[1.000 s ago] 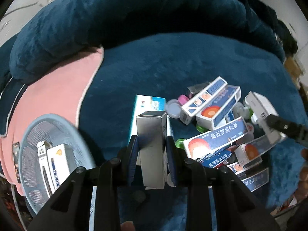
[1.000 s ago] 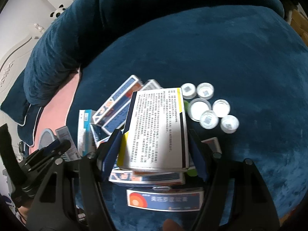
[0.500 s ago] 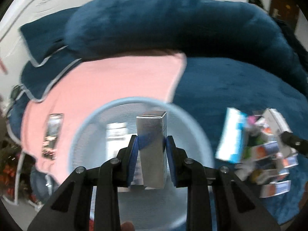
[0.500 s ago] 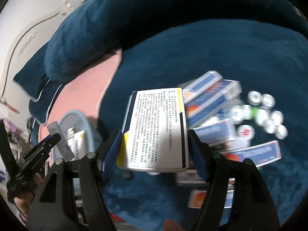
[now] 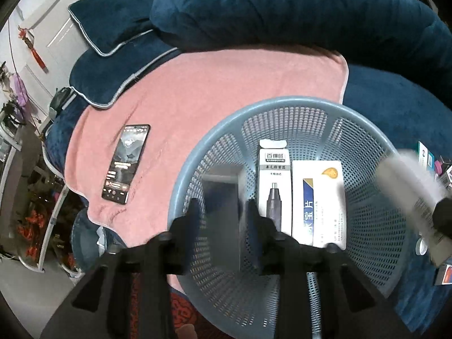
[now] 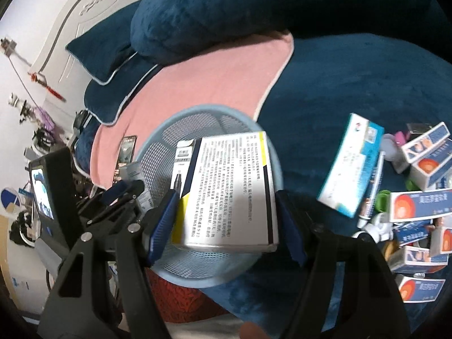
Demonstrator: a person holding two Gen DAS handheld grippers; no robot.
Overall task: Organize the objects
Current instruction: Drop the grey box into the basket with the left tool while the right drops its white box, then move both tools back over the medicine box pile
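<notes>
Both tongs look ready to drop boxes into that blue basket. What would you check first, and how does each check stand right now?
1. Left tongs over the basket: ok.
2. Left tongs gripping the silver box: ok, though the box is blurred.
3. Room in the basket beside the trimmer box and white box already lying there: ok.
4. Right tongs gripping the printed box: ok.
5. Printed box over the basket: ok, it hangs above the opening.
6. The two tongs clear of each other: cannot tell; they are close together over the basket.
</notes>
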